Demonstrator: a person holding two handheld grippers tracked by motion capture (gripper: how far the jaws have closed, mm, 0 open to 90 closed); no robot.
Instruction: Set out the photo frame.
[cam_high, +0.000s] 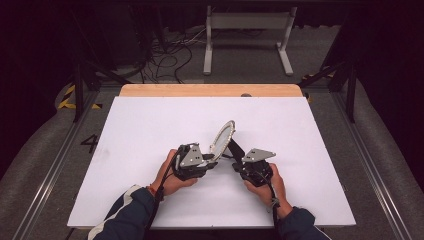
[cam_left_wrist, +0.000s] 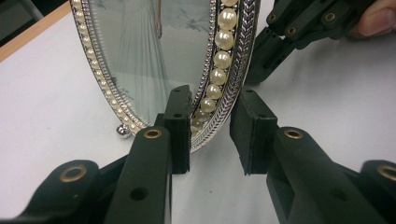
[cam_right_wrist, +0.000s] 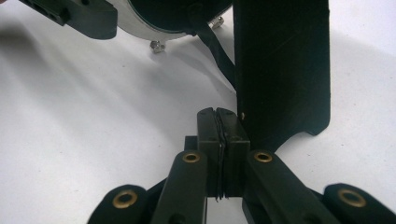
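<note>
High view frames a white table (cam_high: 150, 130) with a bare wooden strip (cam_high: 210, 90) along its far edge, a grey floor beyond it strewn with dark cables (cam_high: 165, 55) and the legs of a pale metal stand (cam_high: 247, 35). Near the middle of the table, slightly toward the person's side, an oval picture frame (cam_high: 223, 137) stands tilted back, its silver rim set with pearl-like beads. Two dark-sleeved forearms reach in from the near edge of the table. The left gripper (cam_high: 212, 159), held in the person's left hand (cam_high: 170, 175), sits just left of the frame; the right gripper (cam_high: 235, 164), in the right hand (cam_high: 267, 187), sits just right of it, beside the frame's black back stand (cam_high: 236, 149). Left gripper view looks up at the frame (cam_left_wrist: 187, 60) from close by: the left gripper (cam_left_wrist: 212, 133) is released, its jaws spread on either side of the frame's lower beaded rim, one jaw in front of the glass, the other clear of the rim's outer edge. A small silver ball foot (cam_left_wrist: 122, 131) rests on the table under the frame. Right gripper view shows the right gripper (cam_right_wrist: 219, 140) clenched, its jaws pressed flat together just beside the black back stand (cam_right_wrist: 280, 65); whether anything thin lies between them cannot be told.
</note>
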